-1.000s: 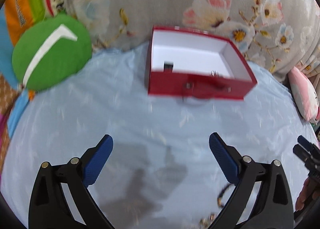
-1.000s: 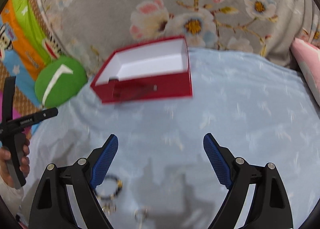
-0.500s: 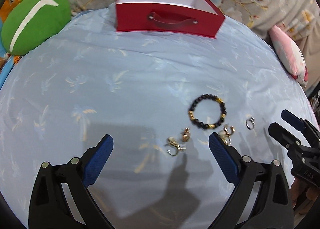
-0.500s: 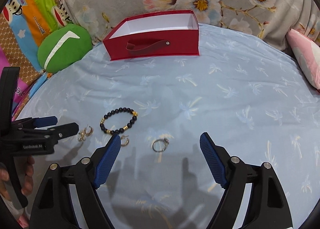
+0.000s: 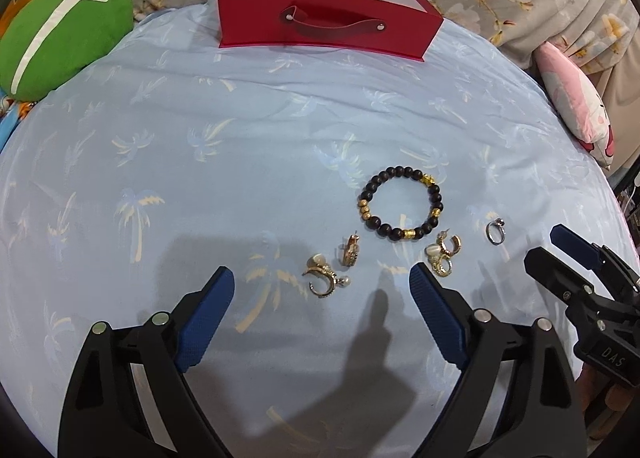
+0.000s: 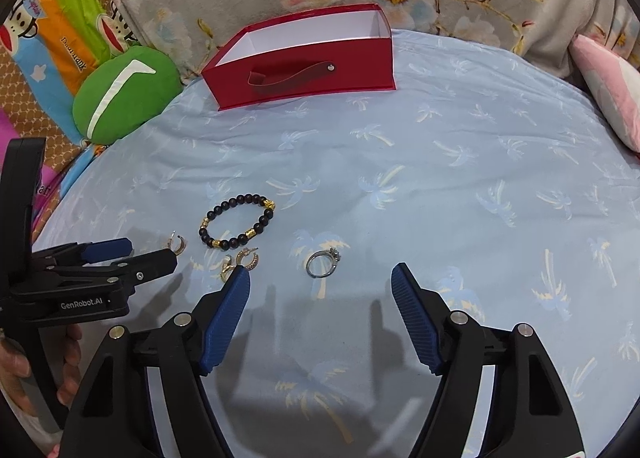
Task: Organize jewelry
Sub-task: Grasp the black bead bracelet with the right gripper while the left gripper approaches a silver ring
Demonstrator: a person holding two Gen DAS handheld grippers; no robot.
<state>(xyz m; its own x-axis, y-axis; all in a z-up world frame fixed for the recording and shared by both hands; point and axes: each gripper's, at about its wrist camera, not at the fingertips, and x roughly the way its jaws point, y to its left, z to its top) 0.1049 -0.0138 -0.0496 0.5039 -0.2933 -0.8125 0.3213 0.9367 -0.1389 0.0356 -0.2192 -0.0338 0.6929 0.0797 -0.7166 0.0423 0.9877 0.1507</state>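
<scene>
The jewelry lies in a loose cluster on the pale blue palm-print sheet (image 5: pixel 280 138), near the cameras. A bracelet (image 5: pixel 401 210) of dark beads with several gold beads sits farthest of the group. Nearer than it lie gold earrings: in the left wrist view, one hoop (image 5: pixel 351 250) and a curled piece with a pale stone (image 5: pixel 323 278) lie to the left, and a small heap of gold earrings (image 5: pixel 445 254) lies to the right; how many are in that heap cannot be told. One silver ring (image 6: pixel 322 261) with a small setting lies alone to the right of the heap.

At the far edge of the sheet stands one red box (image 5: pixel 320 34), open-topped, with a white lining and a red strap handle on its near wall. The part of its inside that shows holds nothing.

The left gripper (image 5: pixel 322 290) hangs over the earrings, its blue pads (image 5: pixel 206 318) spread wide apart, holding nothing. The right gripper (image 6: pixel 320 286) hangs just near of the ring, its fingers equally spread and free. "GenRobot.AI" is printed on the left gripper's body in the right wrist view; "DAS" shows on the right one.

Beside the box on the left rests a green cushion (image 6: pixel 124 98) with a white stripe; behind it, monkey-print fabric (image 6: pixel 52 34) reads "Captain". A pink pillow (image 5: pixel 576 106) lies at far right.
</scene>
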